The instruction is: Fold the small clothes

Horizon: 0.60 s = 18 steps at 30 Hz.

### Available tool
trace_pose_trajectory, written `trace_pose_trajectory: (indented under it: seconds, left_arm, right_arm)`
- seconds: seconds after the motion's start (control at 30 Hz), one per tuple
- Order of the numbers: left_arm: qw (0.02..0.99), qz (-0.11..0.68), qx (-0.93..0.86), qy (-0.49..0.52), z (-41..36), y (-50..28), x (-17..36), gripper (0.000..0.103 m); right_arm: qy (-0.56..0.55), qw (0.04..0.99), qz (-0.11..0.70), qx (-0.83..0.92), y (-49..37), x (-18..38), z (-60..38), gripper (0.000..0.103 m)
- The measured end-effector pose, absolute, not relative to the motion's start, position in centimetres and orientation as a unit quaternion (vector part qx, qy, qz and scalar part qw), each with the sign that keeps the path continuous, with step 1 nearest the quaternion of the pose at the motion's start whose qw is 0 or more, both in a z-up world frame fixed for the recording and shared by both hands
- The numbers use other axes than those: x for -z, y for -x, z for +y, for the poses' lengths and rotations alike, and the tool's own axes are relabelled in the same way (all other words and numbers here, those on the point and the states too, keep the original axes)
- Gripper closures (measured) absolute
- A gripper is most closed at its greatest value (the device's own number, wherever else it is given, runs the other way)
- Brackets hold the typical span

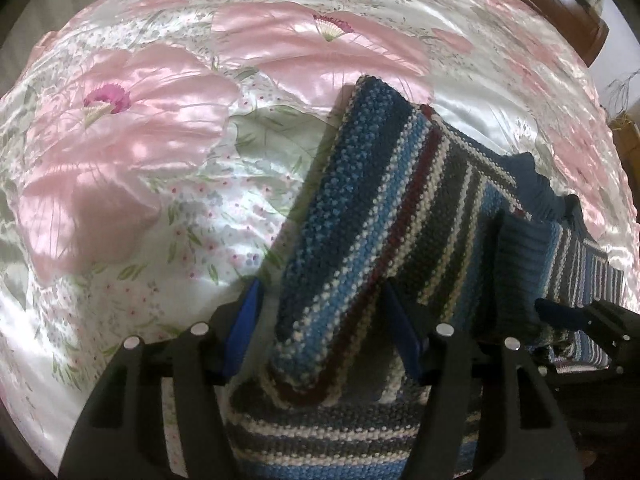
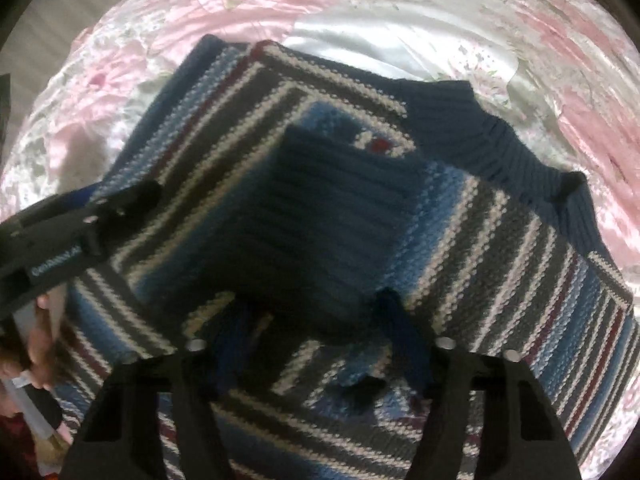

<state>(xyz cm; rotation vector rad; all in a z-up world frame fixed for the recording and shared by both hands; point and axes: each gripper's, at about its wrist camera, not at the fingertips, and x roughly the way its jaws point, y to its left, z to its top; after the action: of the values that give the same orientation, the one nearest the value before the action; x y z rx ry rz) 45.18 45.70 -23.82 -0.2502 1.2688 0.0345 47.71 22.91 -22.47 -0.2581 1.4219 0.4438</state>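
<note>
A small knitted sweater (image 1: 436, 184) striped blue, grey, white and maroon lies on a satin bedcover (image 1: 140, 160). One side of it is folded over and rises between the blue pads of my left gripper (image 1: 322, 324), which stands open; a strip of bedcover shows beside the left pad. In the right wrist view the sweater (image 2: 500, 240) spreads wide, its ribbed blue collar (image 2: 492, 148) at the upper right. A sleeve with a dark ribbed cuff (image 2: 340, 208) lies folded across the body, its end between the fingers of my open right gripper (image 2: 316, 336). This view is blurred.
The pink floral bedcover (image 2: 360, 20) extends far to the left and beyond the sweater. A wooden headboard (image 1: 560, 0) edges the upper right. My left gripper (image 2: 132, 200) and a hand (image 2: 40, 320) show at the left of the right wrist view.
</note>
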Motion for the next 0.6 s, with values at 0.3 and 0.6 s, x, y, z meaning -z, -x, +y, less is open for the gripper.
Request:
trace_pose_trajectory:
  seconds: [0.3, 0.6]
  left_arm:
    - [0.798, 0.588, -0.016, 0.129, 45.9, -45.3, 24.0, 0.039]
    - [0.808, 0.578, -0.022, 0.116, 45.6, -44.8, 23.8, 0.039]
  right_arm:
    - [-0.040, 0.735, 0.639, -0.224, -48.7, 19.7, 13.6, 0.088]
    - [-0.144, 0.749, 0.621, -0.183, -45.7, 19.0, -0.8, 0.055]
